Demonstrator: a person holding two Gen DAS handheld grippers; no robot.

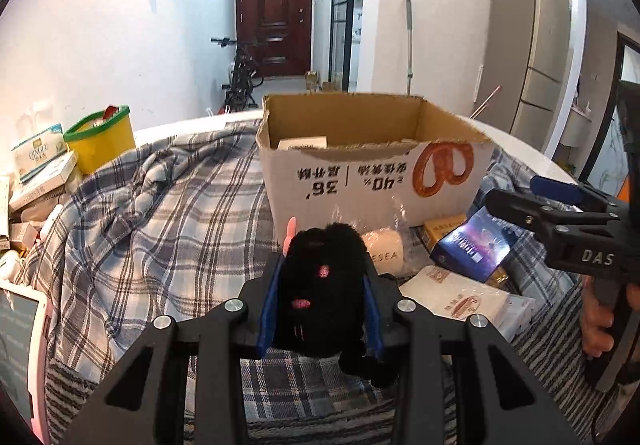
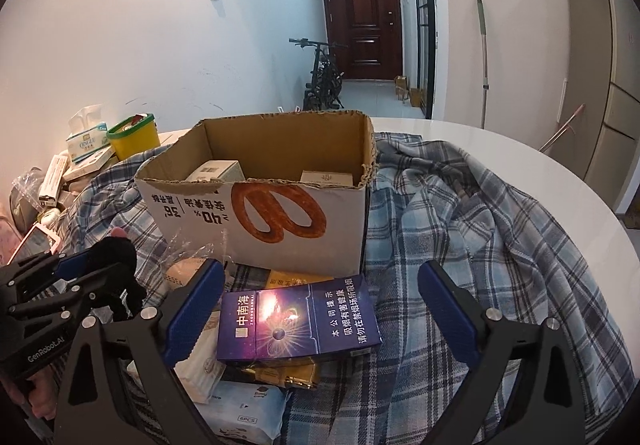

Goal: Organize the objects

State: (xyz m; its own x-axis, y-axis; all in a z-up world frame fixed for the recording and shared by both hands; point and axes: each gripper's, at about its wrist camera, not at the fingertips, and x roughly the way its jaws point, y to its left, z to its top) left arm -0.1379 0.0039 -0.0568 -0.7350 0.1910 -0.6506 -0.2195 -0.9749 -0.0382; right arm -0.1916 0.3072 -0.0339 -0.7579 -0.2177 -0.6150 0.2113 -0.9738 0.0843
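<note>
My left gripper (image 1: 320, 285) is shut on a black plush toy (image 1: 324, 285) with pink marks, lifted a little above the plaid cloth in front of the open cardboard box (image 1: 376, 177). The same toy (image 2: 116, 253) shows in the right wrist view at the left, held in the left gripper (image 2: 96, 269). My right gripper (image 2: 320, 309) stands open, its blue pads on either side of a purple-blue cigarette carton (image 2: 298, 319) without touching it. That carton (image 1: 476, 245) lies on a pile of packets just before the box. The right gripper (image 1: 520, 201) enters the left wrist view from the right.
The box (image 2: 256, 205) holds a few small cartons. A yellow tub (image 1: 102, 139), tissue boxes (image 1: 38, 149) and small packages crowd the left. White packets (image 1: 464, 301) and a beige roll (image 1: 384, 251) lie by the carton. Plaid cloth (image 2: 460, 213) covers a round white table (image 2: 540, 149).
</note>
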